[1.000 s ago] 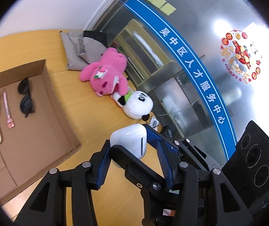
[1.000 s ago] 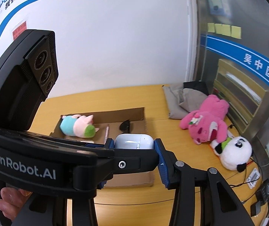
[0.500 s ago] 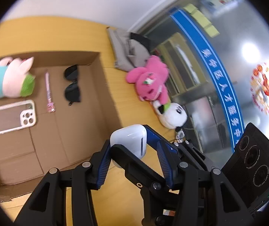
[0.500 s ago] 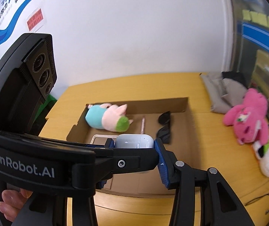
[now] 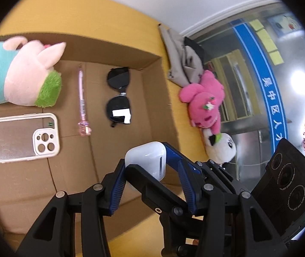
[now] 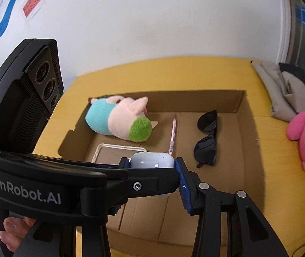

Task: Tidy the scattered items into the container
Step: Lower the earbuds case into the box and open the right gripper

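Carrying the white earbud case [image 5: 146, 160] over the cardboard box [image 5: 163, 79].
We are clenching both the left gripper [image 5: 150, 184] and right gripper [image 6: 152, 178] on its opposite sides, steadying it above bare cardboard at 6 o'clock from the sunglasses [image 5: 118, 96], clear of the phone case [image 5: 24, 137].

"GenRobot.AI" is printed on the left claw [image 6: 150, 171]; Chinese characters run along the blue band [image 5: 265, 90].
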Tool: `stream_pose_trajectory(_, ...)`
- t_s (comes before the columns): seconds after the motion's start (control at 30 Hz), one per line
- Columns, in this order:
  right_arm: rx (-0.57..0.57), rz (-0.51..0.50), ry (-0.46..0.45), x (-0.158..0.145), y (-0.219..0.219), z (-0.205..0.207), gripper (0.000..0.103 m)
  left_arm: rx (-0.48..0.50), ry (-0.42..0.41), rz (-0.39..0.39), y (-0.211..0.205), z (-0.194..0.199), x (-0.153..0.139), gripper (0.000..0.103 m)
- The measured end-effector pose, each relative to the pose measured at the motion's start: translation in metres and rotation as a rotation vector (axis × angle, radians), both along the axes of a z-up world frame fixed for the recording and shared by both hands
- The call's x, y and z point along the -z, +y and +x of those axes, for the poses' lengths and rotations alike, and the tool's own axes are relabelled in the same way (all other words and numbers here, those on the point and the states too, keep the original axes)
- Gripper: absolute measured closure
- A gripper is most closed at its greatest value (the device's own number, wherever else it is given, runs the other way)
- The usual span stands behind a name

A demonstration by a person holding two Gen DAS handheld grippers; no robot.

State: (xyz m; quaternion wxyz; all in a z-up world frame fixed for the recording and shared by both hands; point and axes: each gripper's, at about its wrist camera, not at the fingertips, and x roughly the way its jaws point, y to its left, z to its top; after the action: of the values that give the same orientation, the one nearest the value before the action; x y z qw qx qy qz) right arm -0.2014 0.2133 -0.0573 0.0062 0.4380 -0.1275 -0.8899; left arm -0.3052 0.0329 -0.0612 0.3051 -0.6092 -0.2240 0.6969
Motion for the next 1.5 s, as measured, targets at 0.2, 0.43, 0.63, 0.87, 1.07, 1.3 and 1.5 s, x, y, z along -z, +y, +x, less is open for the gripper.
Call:
stream_pose_trajectory(0.2, -0.001, -0.05, -0.077, 0.045, 0.001, -0.029, 0.057, -0.008, -0.079, -0.019, -0.008, -0.023, 0.049, 0.055)
stream_pose_trajectory(0.43, 0.025, -0.127, -0.195, 0.092, 0.004, -0.047, 0.057, -0.027, -0.171, -0.042, -0.014, -0.035, 0.099, 0.055)
stream_pose_trajectory(0.63, 0.019, -0.154, -0.279, 0.114, -0.003, -0.058, 0.057, -0.027, -0.208, -0.064, -0.019, -0.04, 0.121, 0.055)
stream_pose_trajectory(0.87, 0.031, -0.171, -0.348, 0.132, -0.006, -0.063, 0.057, -0.014, -0.241, -0.085, -0.02, -0.043, 0.14, 0.056)
stream_pose_trajectory(1.07, 0.05, -0.199, -0.366, 0.14, -0.001, -0.066, 0.056, -0.02, -0.244, -0.071, -0.021, -0.044, 0.143, 0.057)
stream_pose_trajectory(1.3, 0.055, -0.2, -0.372, 0.14, 0.001, -0.064, 0.053, -0.018, -0.222, -0.107, -0.017, -0.043, 0.138, 0.056)
stream_pose_trajectory(1.5, 0.06, -0.205, -0.362, 0.133, 0.004, -0.06, 0.032, -0.024, -0.185, -0.139, -0.018, -0.044, 0.125, 0.054)
